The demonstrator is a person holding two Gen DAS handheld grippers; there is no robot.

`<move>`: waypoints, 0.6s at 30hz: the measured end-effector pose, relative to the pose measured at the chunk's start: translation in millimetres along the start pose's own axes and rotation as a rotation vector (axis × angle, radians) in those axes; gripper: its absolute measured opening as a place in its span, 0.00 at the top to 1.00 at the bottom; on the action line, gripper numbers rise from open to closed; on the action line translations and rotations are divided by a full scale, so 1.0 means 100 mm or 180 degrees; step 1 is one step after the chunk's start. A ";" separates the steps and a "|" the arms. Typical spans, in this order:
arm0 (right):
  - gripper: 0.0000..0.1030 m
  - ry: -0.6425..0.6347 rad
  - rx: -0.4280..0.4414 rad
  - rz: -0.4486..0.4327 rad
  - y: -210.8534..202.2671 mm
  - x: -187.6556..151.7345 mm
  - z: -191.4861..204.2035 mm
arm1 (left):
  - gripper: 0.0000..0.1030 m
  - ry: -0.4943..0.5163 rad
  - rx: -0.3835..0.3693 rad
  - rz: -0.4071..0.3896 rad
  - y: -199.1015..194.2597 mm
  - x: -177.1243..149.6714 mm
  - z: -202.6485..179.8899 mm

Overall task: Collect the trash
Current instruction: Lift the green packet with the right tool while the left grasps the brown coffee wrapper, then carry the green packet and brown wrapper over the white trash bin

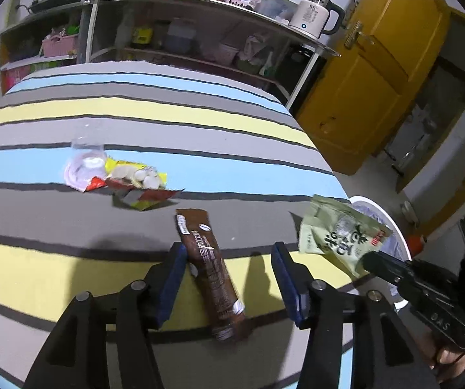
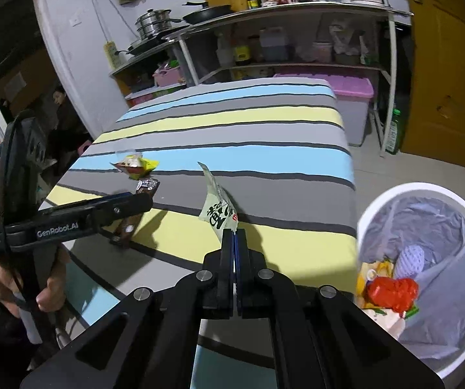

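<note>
The right gripper (image 2: pixel 234 234) is pinching 1 corner of the green packet (image 2: pixel 218 207), lifted clear so it can swing to the bin (image 2: pixel 371 214) beside the table (image 2: pixel 265 129). The left gripper (image 1: pixel 229 278) is spread wide astride the brown wrapper (image 1: pixel 211 272) — apparently lining up its own pick — pads not pressing it.

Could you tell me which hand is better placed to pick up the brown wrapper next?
Left. The left gripper is open, astride the brown wrapper on the table; the right gripper is shut on the green packet.
</note>
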State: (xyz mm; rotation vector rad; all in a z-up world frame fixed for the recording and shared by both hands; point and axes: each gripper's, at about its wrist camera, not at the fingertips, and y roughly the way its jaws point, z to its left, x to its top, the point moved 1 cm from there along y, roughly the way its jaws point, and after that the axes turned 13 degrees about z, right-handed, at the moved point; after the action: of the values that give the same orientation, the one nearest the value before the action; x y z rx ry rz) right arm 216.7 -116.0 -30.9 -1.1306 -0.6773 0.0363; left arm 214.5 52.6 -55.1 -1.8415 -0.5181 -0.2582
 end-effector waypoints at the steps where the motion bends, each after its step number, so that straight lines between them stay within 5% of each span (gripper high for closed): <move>1: 1.00 0.0014 0.0002 -0.0003 0.00 -0.01 -0.02 | 0.48 0.0028 0.0050 0.0003 0.03 0.00 -0.04; 5: 1.00 0.0054 0.0019 -0.0018 -0.02 -0.05 -0.10 | 0.51 0.0195 0.0348 -0.0004 0.07 -0.02 -0.17; 8: 1.00 0.0071 0.0023 -0.0021 -0.03 -0.07 -0.10 | 0.77 0.0282 0.0501 0.0025 0.09 -0.03 -0.22; 18: 1.00 0.0116 -0.0002 -0.0155 -0.20 -0.14 -0.06 | 0.80 0.0542 0.0386 -0.0164 -0.17 -0.18 -0.33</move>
State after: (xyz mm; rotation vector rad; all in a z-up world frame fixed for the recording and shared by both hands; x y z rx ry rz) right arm 202.1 -135.5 -22.3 -1.1124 -0.6723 -0.0260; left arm 193.7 21.9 -37.8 -1.6729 -0.4530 -0.4061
